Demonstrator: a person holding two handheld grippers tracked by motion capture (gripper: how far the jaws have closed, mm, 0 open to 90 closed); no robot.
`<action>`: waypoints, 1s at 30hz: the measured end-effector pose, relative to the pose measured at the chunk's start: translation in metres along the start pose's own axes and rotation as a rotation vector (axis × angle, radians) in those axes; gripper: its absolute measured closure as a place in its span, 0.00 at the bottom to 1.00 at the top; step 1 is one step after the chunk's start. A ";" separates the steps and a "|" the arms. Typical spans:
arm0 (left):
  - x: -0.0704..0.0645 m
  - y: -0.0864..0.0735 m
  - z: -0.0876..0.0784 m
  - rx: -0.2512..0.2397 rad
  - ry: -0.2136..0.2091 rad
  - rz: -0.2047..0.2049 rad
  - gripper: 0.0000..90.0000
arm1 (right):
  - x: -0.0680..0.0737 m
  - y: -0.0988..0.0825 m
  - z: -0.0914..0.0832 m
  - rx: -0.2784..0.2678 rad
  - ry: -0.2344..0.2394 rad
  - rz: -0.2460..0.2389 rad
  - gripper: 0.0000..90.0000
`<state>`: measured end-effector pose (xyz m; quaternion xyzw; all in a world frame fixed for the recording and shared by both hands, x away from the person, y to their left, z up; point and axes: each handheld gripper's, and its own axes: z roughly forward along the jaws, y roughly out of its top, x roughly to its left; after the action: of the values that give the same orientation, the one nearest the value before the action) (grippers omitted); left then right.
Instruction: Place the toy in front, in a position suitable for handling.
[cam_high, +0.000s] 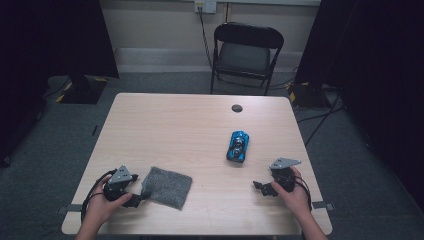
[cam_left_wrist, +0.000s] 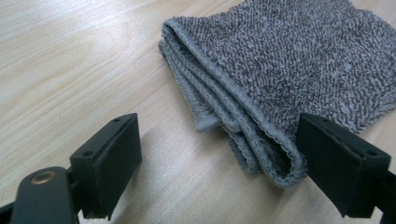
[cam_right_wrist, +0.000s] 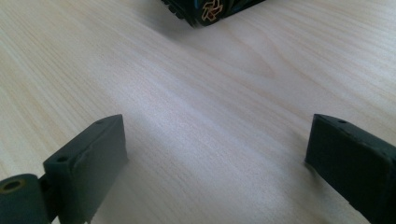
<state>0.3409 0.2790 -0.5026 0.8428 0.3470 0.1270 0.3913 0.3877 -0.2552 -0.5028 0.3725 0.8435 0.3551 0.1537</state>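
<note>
2 grippers rested low over the near edge of a pale wooden table (cam_high: 165, 120), each held in a person's hand. The left gripper (cam_high: 136, 199) sat at the near left corner, its fingers (cam_left_wrist: 109, 161) spread wide. In the left gripper view, the folded corner of a grey cloth (cam_left_wrist: 289, 60) lay between those fingers, right up against the right-hand one, while the left-hand finger stood clear of it on bare wood. The fingers were not pinching the cloth. It lay flat on the table, folded in several layers, with its stacked hems facing the gripper. In the high view the cloth (cam_high: 167, 186) stretched away from the left gripper toward the middle of the table's near side.

The right gripper (cam_high: 261, 188) sat at the near right, well apart from the cloth, with its fingers (cam_right_wrist: 91, 161) also spread wide and nothing between them but bare table.

1 blue toy car (cam_high: 238, 146) stood right of the table's centre, just beyond the right gripper; its dark end with an orange mark (cam_right_wrist: 210, 10) showed at the top of the right gripper view.

A small dark round disc (cam_high: 237, 108) lay near the far edge. Behind the table stood a black folding chair (cam_high: 246, 52).
</note>
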 end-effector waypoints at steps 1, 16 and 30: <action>0.000 0.000 0.000 0.001 0.000 0.001 0.16 | 0.000 0.000 0.000 0.003 -0.003 0.001 0.04; -0.001 0.000 0.000 0.005 0.004 0.004 0.16 | 0.005 0.020 0.001 -0.006 -0.064 0.114 0.19; -0.001 0.000 0.000 0.005 0.005 0.006 0.16 | 0.004 0.077 0.014 -0.080 -0.092 0.249 0.16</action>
<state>0.3403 0.2781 -0.5026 0.8445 0.3458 0.1293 0.3878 0.4326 -0.2096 -0.4574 0.4837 0.7680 0.3873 0.1616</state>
